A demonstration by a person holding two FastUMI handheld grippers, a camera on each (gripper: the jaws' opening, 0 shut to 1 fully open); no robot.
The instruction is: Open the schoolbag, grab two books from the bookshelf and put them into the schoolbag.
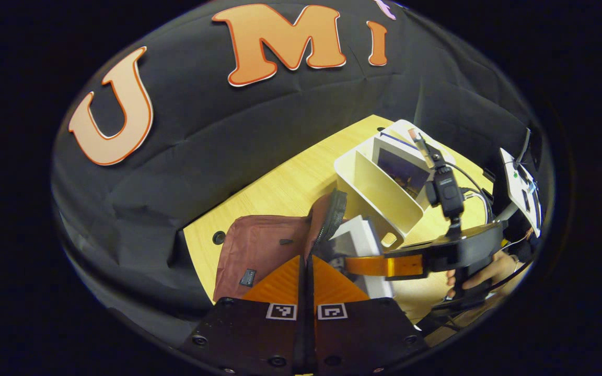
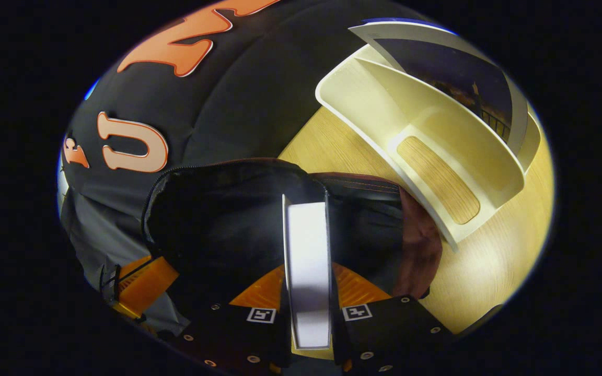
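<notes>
A book (image 2: pixel 307 271) is clamped between the fingers of the right gripper (image 2: pixel 309 292), its page edge facing the camera and its long axis running straight ahead into the dark mouth of the schoolbag (image 2: pixel 228 219). The book's far end is lost in the black interior, and how deep it reaches cannot be told.

In the left gripper view, the left gripper (image 1: pixel 306 282) has its fingers pressed together on the edge of the schoolbag's (image 1: pixel 259 250) opened flap, with only a thin dark seam between them; the zip edge stands up just beyond the tips. The bag's lower part is cut off behind the gripper body.

Beside the bag on the wooden table (image 1: pixel 280 193) stands the white bookshelf (image 1: pixel 379 193), its near compartment bare, a second book (image 1: pixel 403 169) leaning in the compartment behind. In the right gripper view that book's (image 2: pixel 447 73) top is cut off.

The other gripper and the hand (image 1: pixel 481 274) holding it appear to the bag's right in the left gripper view, partly hiding the white book (image 1: pixel 363 240) at the opening.
</notes>
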